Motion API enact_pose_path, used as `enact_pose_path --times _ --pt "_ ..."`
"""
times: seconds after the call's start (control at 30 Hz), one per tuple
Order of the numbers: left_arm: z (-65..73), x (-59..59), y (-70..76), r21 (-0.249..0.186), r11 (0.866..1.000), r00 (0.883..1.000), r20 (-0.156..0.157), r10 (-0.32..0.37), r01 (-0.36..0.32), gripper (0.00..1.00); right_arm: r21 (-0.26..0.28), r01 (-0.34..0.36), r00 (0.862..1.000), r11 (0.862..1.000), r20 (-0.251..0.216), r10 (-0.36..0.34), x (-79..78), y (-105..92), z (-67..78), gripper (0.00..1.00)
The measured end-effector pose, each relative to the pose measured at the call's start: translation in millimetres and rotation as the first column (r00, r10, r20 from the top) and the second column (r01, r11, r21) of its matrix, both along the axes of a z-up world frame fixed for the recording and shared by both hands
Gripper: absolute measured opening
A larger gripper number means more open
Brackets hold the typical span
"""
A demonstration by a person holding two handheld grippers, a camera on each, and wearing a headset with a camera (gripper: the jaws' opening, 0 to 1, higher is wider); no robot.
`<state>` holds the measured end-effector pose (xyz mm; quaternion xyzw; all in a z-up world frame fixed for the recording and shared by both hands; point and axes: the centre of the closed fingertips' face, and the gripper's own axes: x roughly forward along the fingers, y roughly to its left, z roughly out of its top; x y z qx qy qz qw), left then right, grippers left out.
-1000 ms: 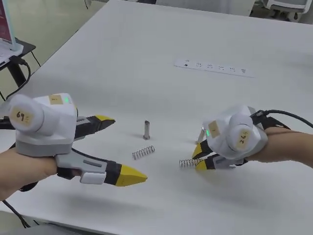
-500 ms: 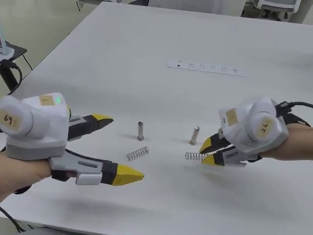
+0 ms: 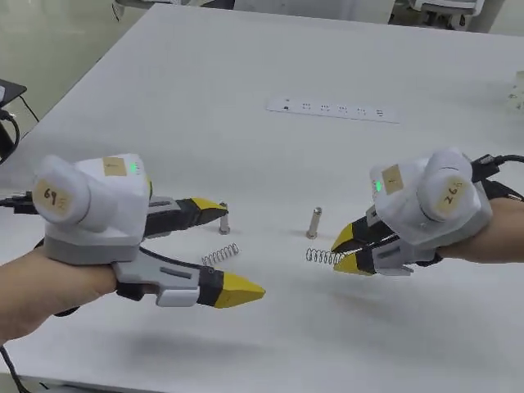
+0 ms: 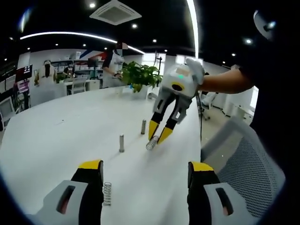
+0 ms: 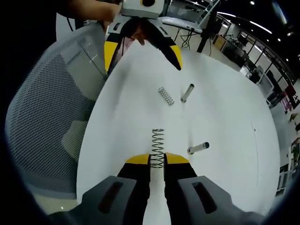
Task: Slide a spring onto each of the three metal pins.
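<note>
Head view: right tool [image 3: 341, 255] clenched on spring [image 3: 319, 256], left tool [image 3: 239, 250] agape, bare table [image 3: 246, 65] all around.

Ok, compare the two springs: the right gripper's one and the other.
The gripped spring is pinched at one end by the right gripper; the loose spring lies untouched on the table. The gripped spring juts from shut jaws; the loose spring lies before the left gripper's open jaws. Both are thin wire coils.

Left sticker [image 3: 51, 199], rear of left gripper [image 3: 237, 250]: handwritten "69". Right sticker [image 3: 453, 194], rear of right gripper [image 3: 341, 254]: handwritten "26". Top labels [image 3: 115, 166] on both gripper bodies: too small to read.
</note>
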<state>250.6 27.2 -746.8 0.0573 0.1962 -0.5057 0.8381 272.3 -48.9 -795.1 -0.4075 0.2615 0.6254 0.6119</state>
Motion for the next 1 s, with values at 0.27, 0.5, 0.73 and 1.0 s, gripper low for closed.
enact_pose_path --times 0.27,0.5,0.73,1.0 --pt "-11.6 9.0 -31.4 0.019 0.997 0.997 -0.008 -0.079 0.079 0.6 -0.007 -0.02 1.0 1.0 -0.005 0.02 -9.7 1.2 11.5 0.08" --pt "-13.2 13.8 -49.3 0.013 0.995 0.995 0.003 -0.099 0.099 0.5 0.004 -0.002 1.0 1.0 -0.02 0.002 -12.1 3.6 17.7 0.08" --pt "-15.2 16.6 -61.7 0.004 0.993 0.993 0.014 -0.117 0.116 0.4 -0.008 0.011 0.999 1.0 -0.045 -0.011 -16.5 2.7 15.3 0.08" --pt "-17.0 14.9 -69.9 0.004 0.989 0.989 0.019 -0.149 0.149 0.27 -0.008 0.002 0.999 1.0 -0.054 -0.002 -20.3 5.7 16.8 0.08"
